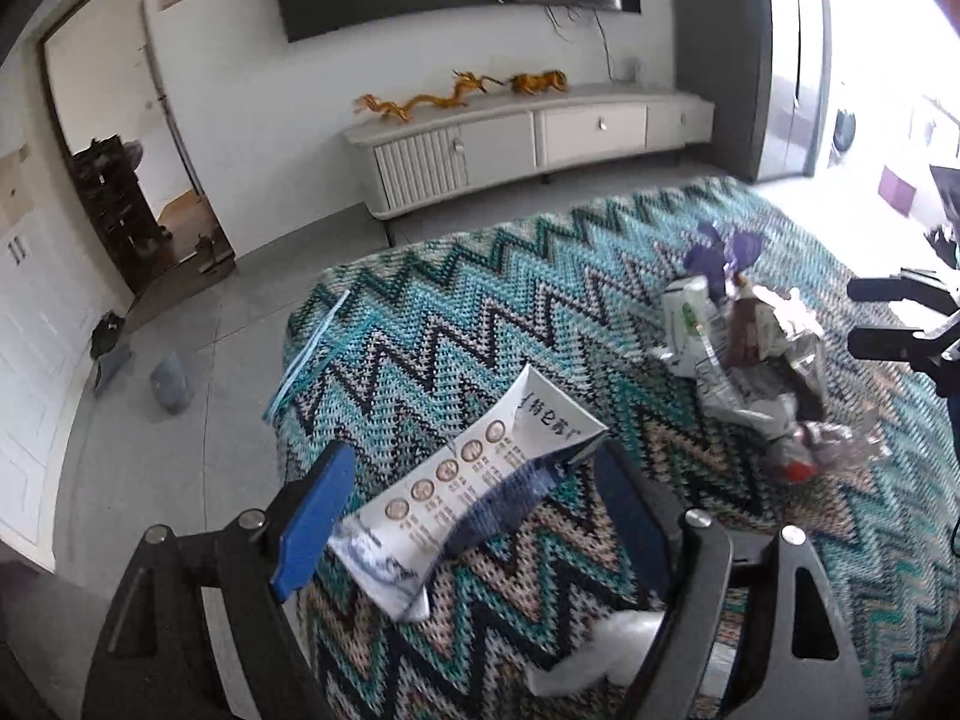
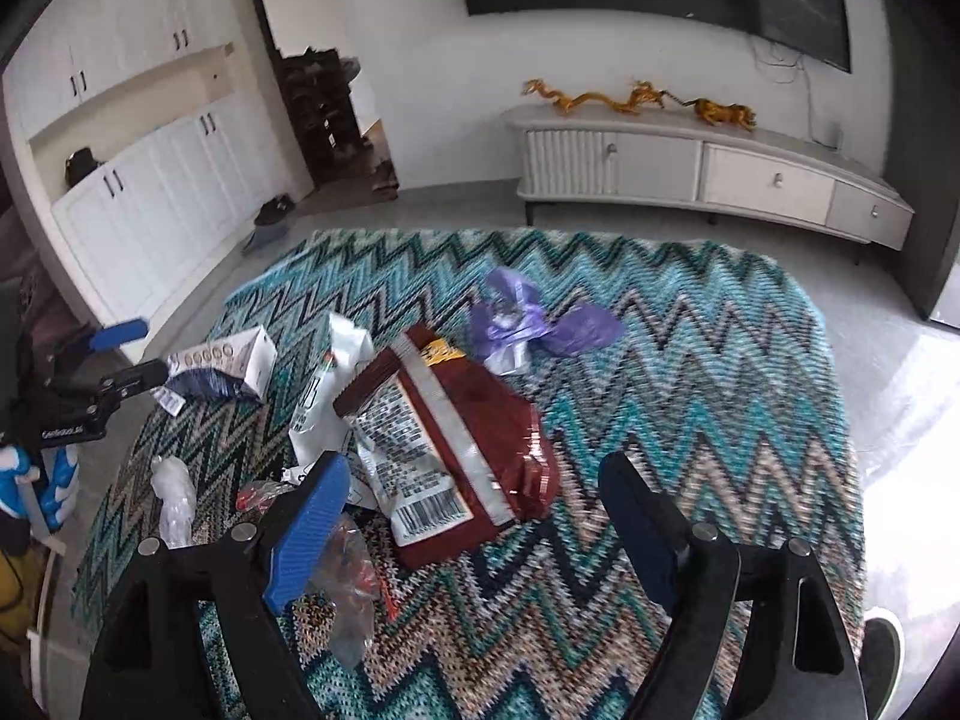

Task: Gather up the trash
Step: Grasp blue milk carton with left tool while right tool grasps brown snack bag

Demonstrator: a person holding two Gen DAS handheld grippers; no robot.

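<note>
On the zigzag-patterned cloth [image 1: 480, 312], a white and blue carton [image 1: 474, 492] is framed between the fingers of the left gripper [image 1: 474, 516], whose jaws are spread wide; no contact with either pad can be made out, so the carton is judged not yet gripped. Just behind it, toward the middle of the cloth, the rest of the trash is piled: a dark red snack bag [image 2: 456, 438], a white wrapper [image 2: 327, 384], a clear crinkled wrapper [image 2: 348, 594] and, a little farther back, a purple plastic bag [image 2: 540, 324]. Over the red bag the right gripper [image 2: 474, 522] is poised, its jaws likewise wide apart and nothing held. The pickup step is judged to be in hand. For the next move, the left jaws would need to be closed across the carton's narrow body before it is lifted; a light, squashed carton may well slip or crumple.
</note>
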